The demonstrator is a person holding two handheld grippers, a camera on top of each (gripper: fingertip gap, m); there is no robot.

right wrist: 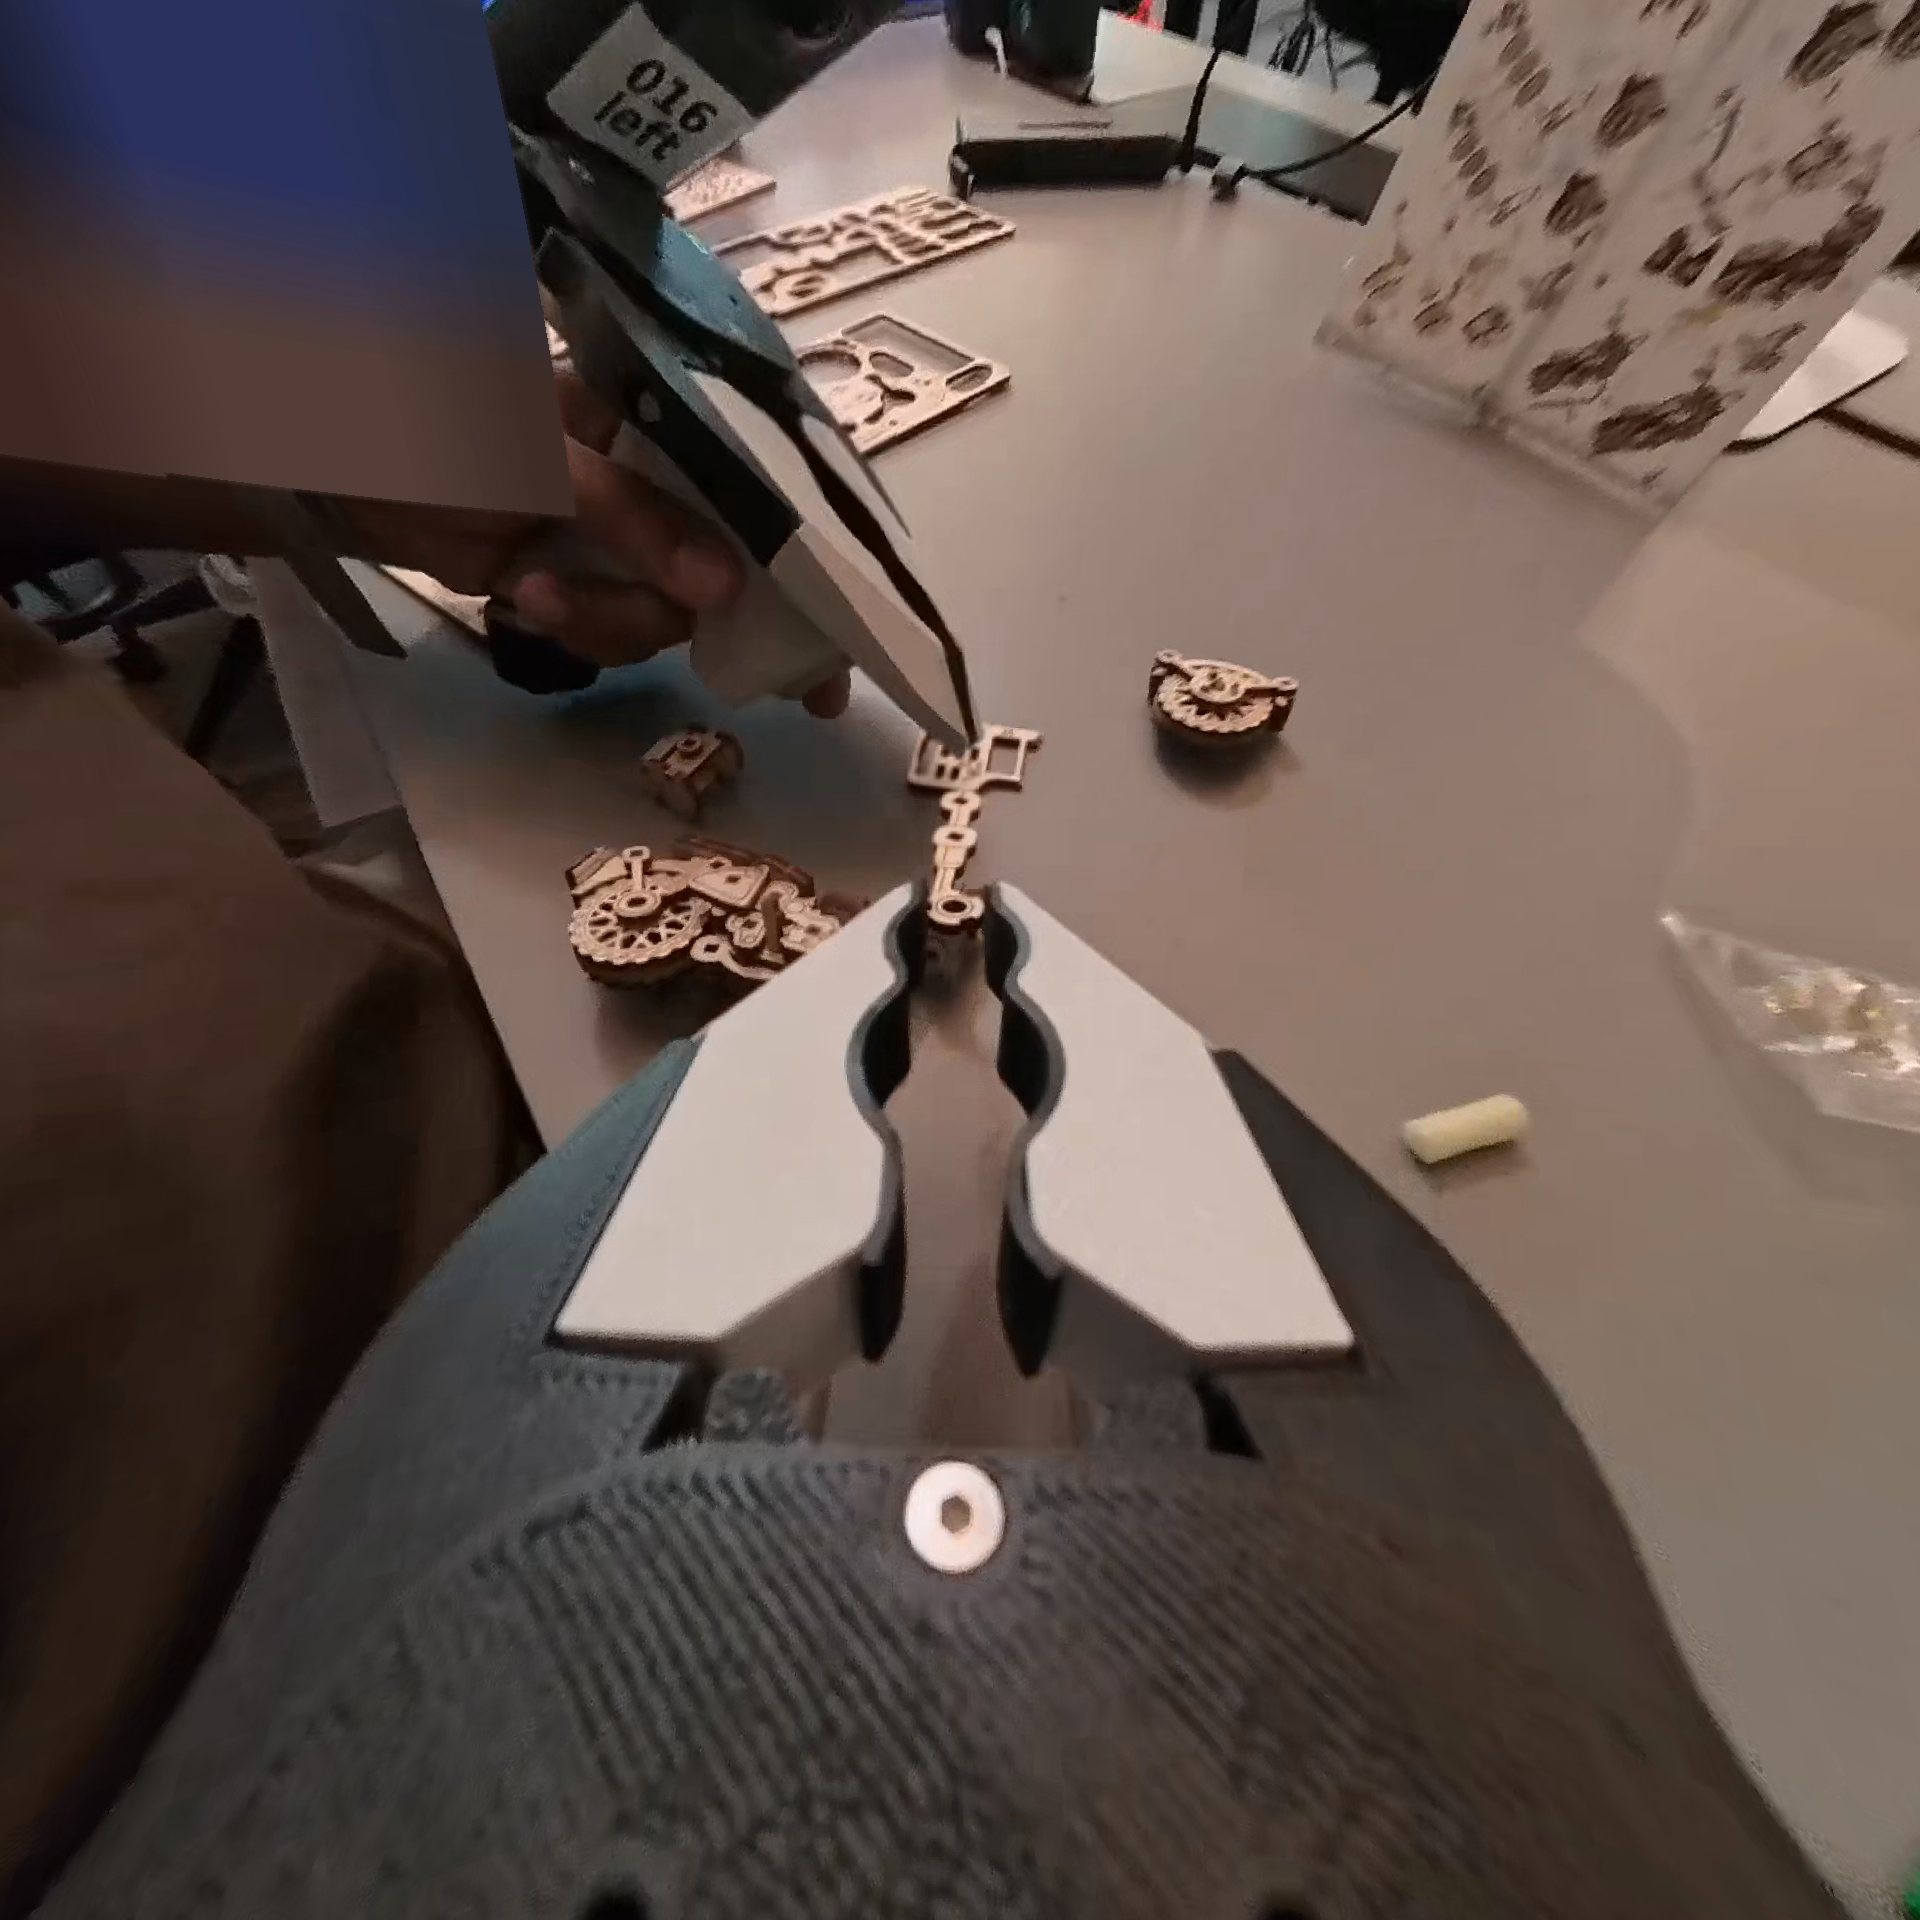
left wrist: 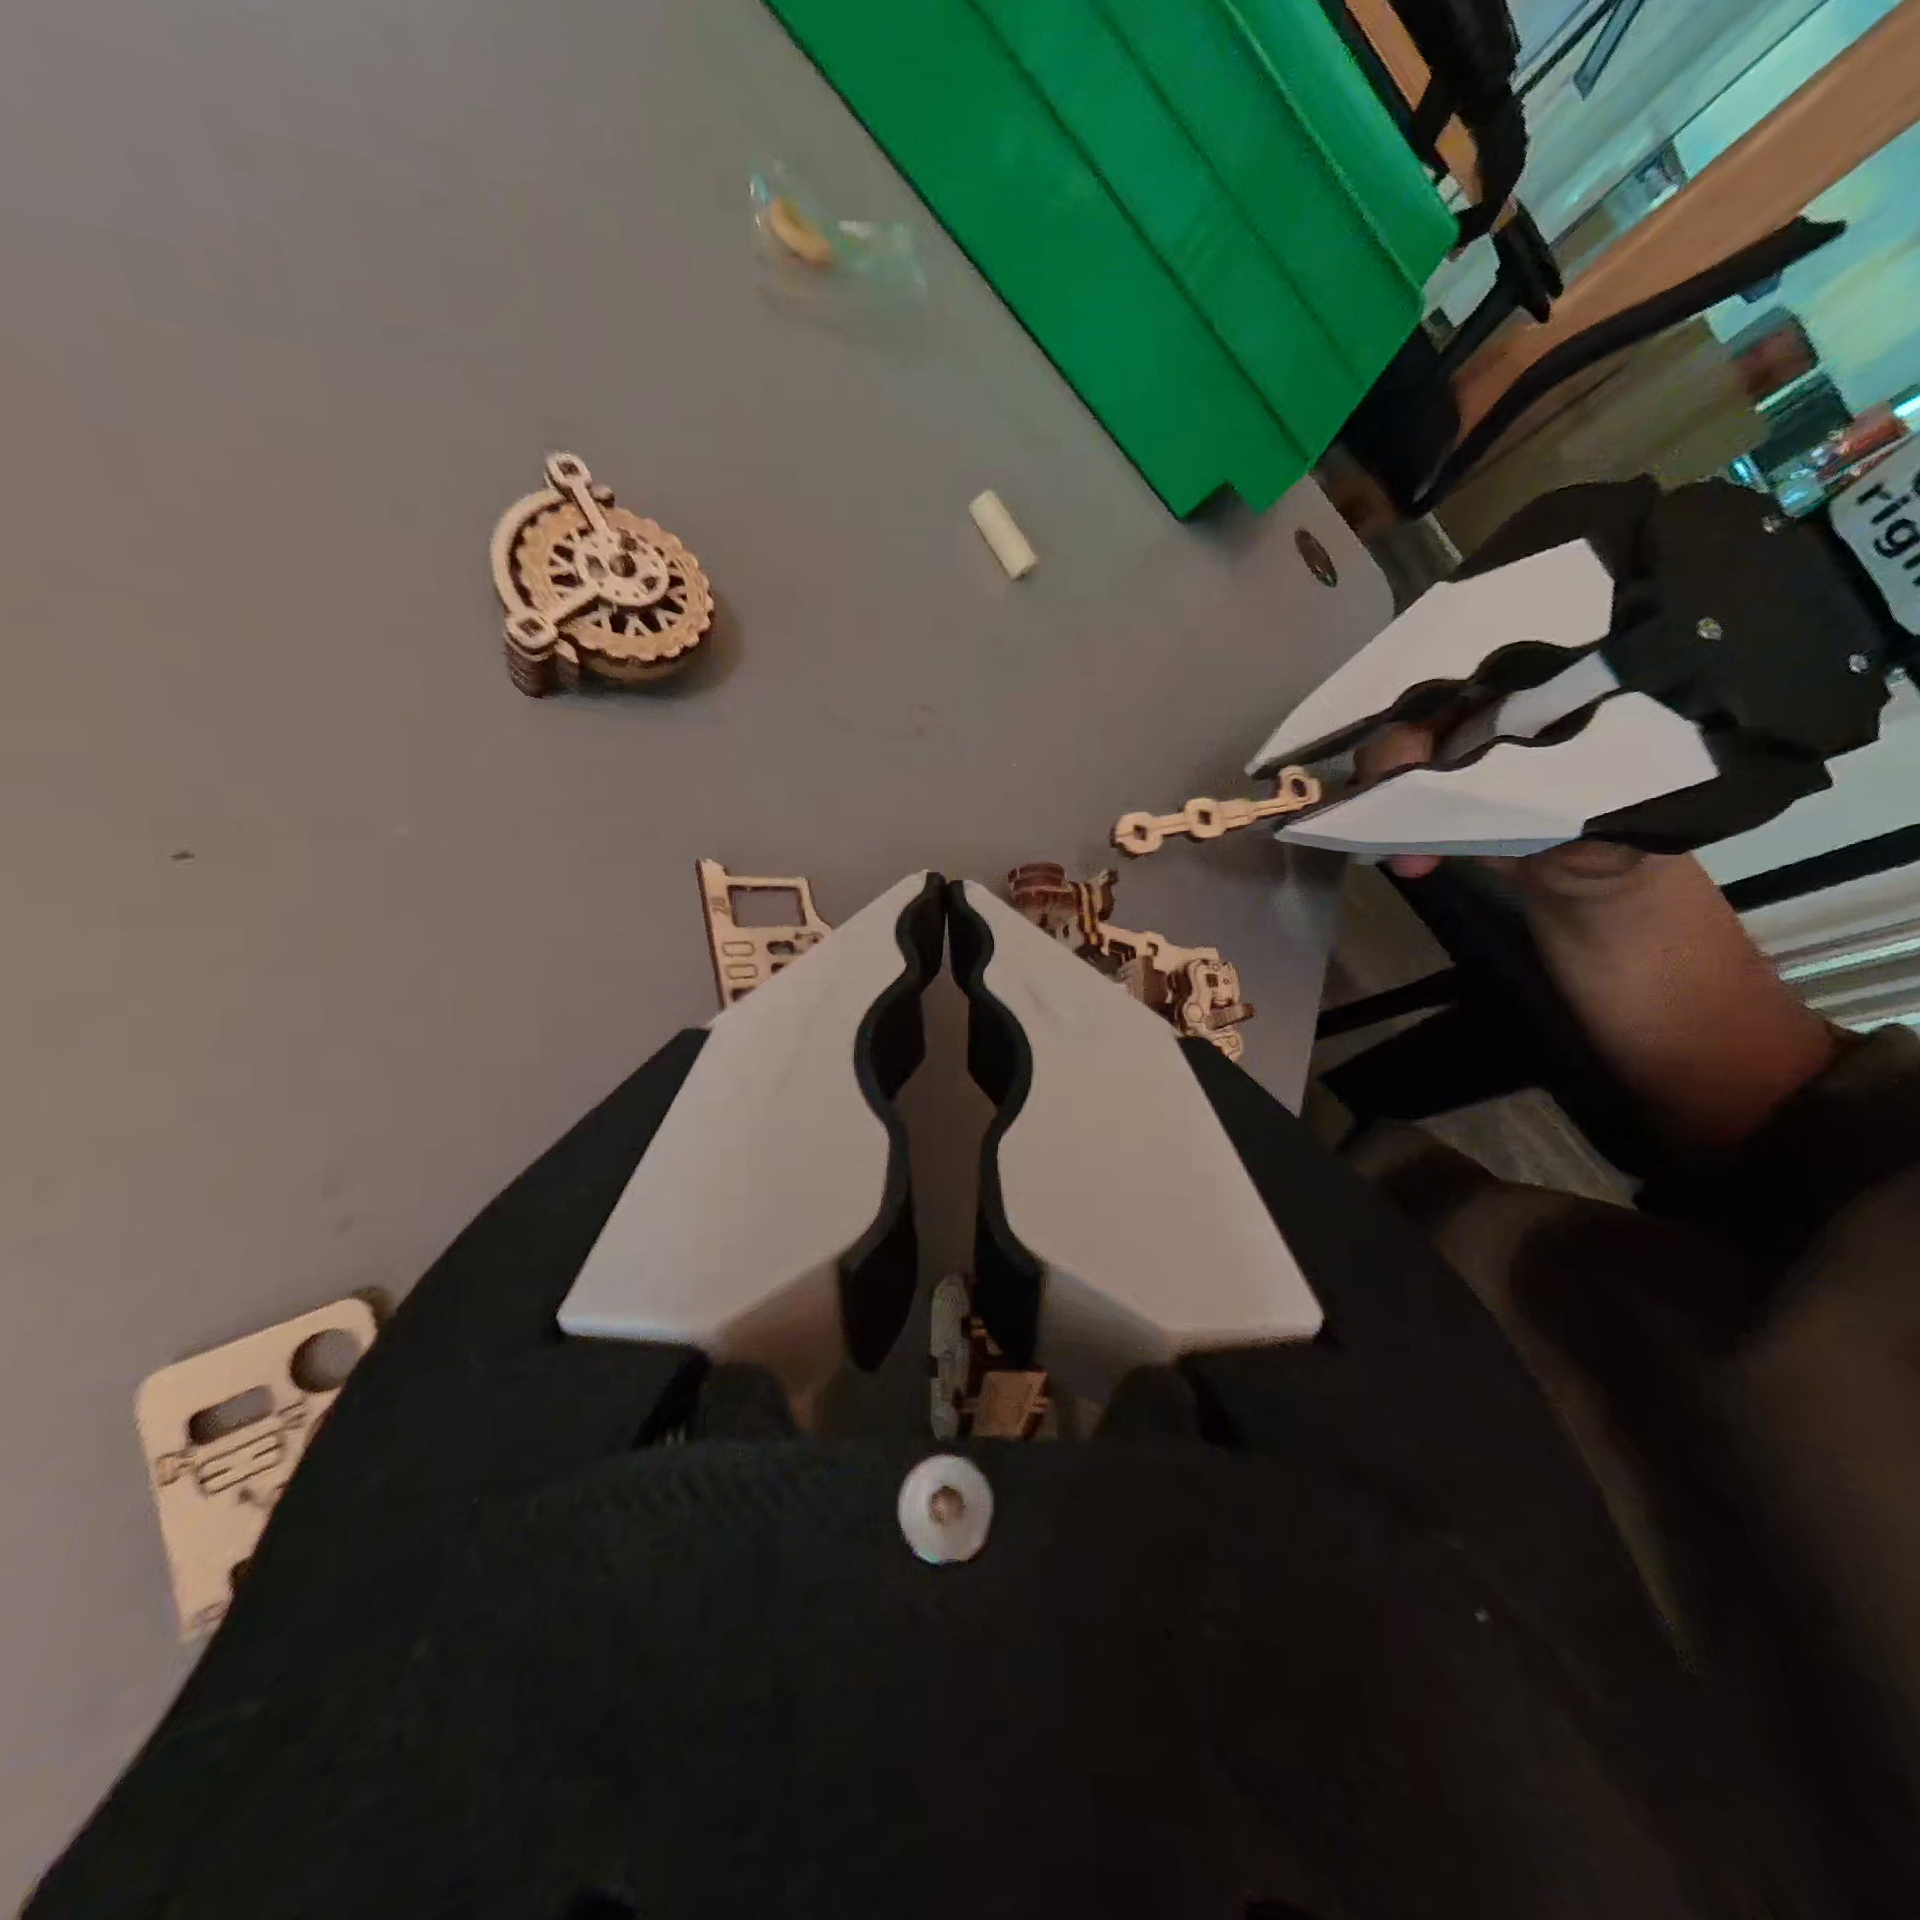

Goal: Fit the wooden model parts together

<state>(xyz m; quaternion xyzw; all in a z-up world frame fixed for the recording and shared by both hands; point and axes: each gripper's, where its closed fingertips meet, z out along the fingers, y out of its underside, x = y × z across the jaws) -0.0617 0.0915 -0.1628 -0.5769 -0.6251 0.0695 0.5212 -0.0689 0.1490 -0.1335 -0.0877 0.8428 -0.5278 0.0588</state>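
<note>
right wrist view showed a slim wooden link strip (right wrist: 954, 854), a chain of small rings, pinched at its near end between the tips of the right tool (right wrist: 953, 906), its jaws narrowed onto the piece. the strip reached forward above the grey desk (right wrist: 1351, 582) toward a small flat frame piece (right wrist: 977, 756), which the left tool (right wrist: 966, 727) gripped from above with its tips closed on it; whether strip and frame touched could not be told. left wrist view showed the same strip (left wrist: 1210, 816) sticking out sideways from the right tool (left wrist: 1283, 805), and the left tool (left wrist: 940, 883) with its tips pressed together over the frame piece (left wrist: 753, 935).

just left of the right tool lay a partly built wooden model (right wrist: 691, 914) with a spoked gear, and near it a small wooden block part (right wrist: 691, 764). a round gear assembly (right wrist: 1221, 696) sat apart on the right. two punched-out wooden sheets (right wrist: 894, 379) lay farther back. a pale short cylinder (right wrist: 1465, 1127) and a clear plastic bag (right wrist: 1808, 1023) rested at the right, well apart from the parts. a green folded board (left wrist: 1122, 239) lay at the desk's far side in the left wrist view.
</note>
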